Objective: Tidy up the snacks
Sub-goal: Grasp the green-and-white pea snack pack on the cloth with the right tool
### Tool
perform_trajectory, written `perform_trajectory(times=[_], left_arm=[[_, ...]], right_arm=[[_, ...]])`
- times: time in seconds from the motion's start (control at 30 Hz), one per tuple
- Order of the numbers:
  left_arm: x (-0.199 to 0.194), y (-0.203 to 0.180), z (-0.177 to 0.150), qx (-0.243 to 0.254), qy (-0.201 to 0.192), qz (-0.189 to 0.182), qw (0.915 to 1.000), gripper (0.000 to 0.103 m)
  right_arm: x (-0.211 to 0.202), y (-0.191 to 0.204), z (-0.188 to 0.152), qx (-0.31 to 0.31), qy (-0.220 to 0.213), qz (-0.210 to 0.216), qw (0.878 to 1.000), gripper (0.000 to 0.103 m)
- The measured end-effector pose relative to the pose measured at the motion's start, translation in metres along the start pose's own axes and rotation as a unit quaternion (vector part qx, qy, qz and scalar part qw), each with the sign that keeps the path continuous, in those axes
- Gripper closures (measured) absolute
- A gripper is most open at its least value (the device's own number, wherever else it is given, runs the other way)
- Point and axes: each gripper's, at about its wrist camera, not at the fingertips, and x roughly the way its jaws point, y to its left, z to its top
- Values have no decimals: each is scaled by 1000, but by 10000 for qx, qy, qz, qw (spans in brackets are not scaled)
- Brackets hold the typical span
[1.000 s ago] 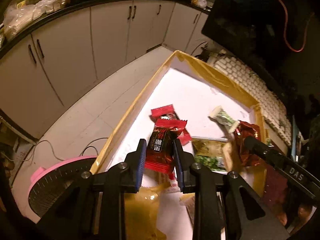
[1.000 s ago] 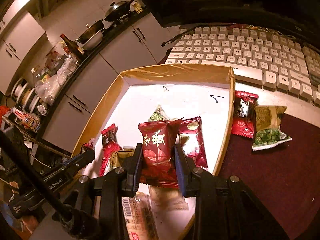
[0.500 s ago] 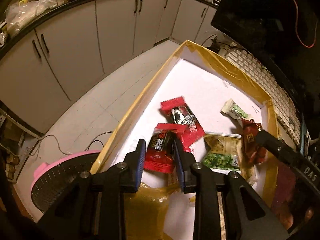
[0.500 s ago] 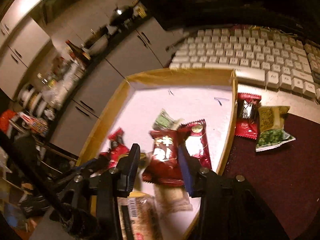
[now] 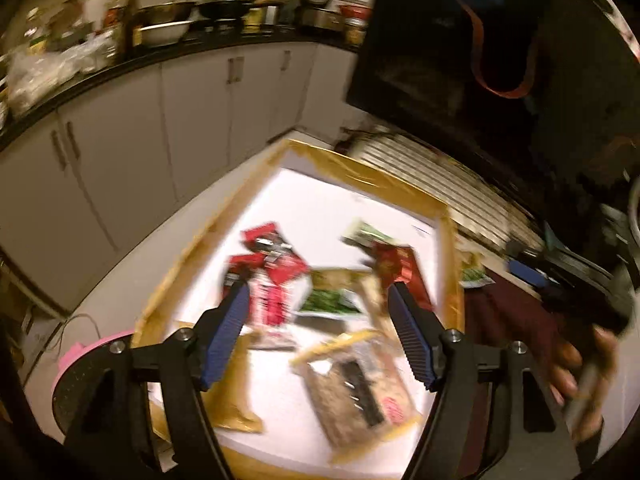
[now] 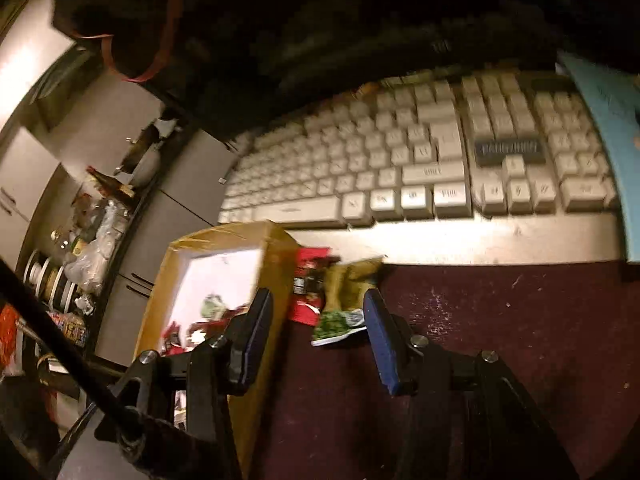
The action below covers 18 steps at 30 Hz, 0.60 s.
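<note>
Both grippers spread, empty. Right gripper [image 6: 316, 330] should straddle the green packet [image 6: 340, 312] beside the box [image 6: 272, 264], avoiding the red packet [image 6: 306, 280]. Left gripper [image 5: 316, 312] idle.

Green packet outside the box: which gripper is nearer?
Right. The right gripper hangs open just before the green packet on the mat; the left gripper is open over the box.
</note>
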Motion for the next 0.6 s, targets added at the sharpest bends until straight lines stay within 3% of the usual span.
perform_trajectory(times=[0.2,0.3,0.33,0.43,0.47,0.6], left_arm=[[-4,-21,-6,226,79,-199,9995,31],[-3,-27,-8,276,115,-222,9993,31],[-3,-30,-9,304,135,-215,9992,31],[-3,-36,-11,345,158,-227,9990,31],[-3,-38,-11,367,164,-232,9989,31],[-4,-51,-12,509,172,-288,9981,31]], right_arm=[[28,20,-3,-351,151,-718,9967,58],[34,22,-5,-385,214,-989,9941,74],[35,23,-6,-409,174,-1036,9936,75],[33,23,-8,-470,135,-1003,9938,82],[31,23,-9,-494,111,-947,9942,90],[28,14,-4,-334,114,-707,9969,92]])
